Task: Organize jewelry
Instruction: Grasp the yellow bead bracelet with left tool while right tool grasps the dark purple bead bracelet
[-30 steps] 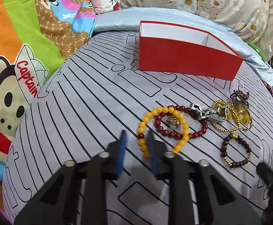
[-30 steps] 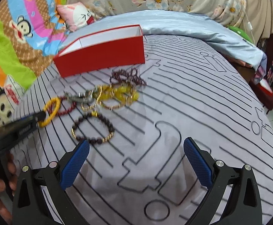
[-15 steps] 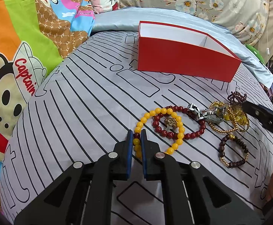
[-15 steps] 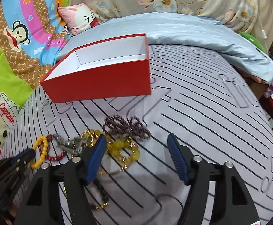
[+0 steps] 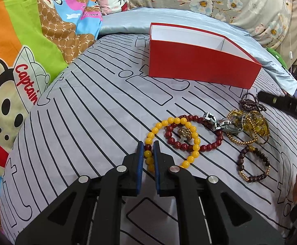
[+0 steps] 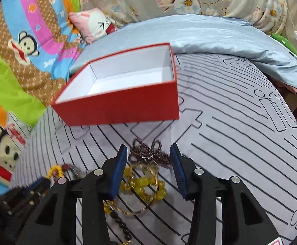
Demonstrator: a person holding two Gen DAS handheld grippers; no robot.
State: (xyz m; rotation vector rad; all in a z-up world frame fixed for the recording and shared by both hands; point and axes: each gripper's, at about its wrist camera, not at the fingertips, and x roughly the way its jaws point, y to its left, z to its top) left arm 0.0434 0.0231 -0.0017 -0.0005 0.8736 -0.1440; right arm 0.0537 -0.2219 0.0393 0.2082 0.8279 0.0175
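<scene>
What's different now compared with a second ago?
The left gripper has closed onto the yellow bead bracelet. The right gripper has moved up over the jewelry pile toward the red box, and its jaws have been closing around the dark purple bead strand, not yet pinching it. Box and other bracelets stayed put.

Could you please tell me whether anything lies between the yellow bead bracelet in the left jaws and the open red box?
Nothing visible blocks it. The left gripper is shut on the yellow bead bracelet, and only bare striped grey bedsheet lies between it and the red cardboard box. However, a dark red bead bracelet overlaps the yellow loop and may drag along.
</scene>
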